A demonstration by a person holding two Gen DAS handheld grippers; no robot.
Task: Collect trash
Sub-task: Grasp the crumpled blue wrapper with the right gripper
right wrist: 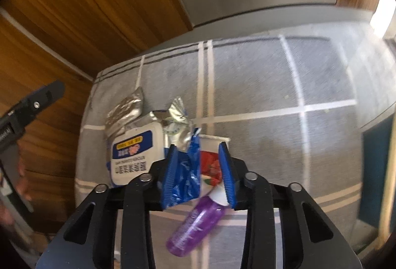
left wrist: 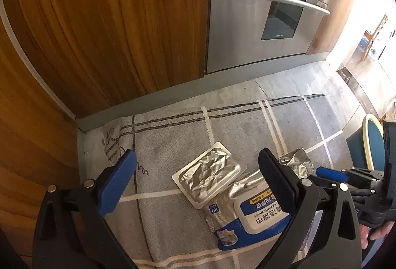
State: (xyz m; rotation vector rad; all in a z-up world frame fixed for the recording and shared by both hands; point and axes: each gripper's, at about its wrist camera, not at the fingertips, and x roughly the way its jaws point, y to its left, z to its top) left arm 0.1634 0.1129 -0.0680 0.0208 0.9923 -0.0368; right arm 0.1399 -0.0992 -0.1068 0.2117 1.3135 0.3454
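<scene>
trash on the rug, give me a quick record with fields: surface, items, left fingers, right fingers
surface: grey checked rug
items: foil tray, wipes pack, blue wrapper, red-printed cup, purple bottle
left fingers: left gripper open above the tray and wipes
right fingers: right gripper around the wrapper and cup, grip unclear

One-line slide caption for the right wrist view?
Right tool straddles a blue wrapper and cup among trash on a grey mat.
</scene>
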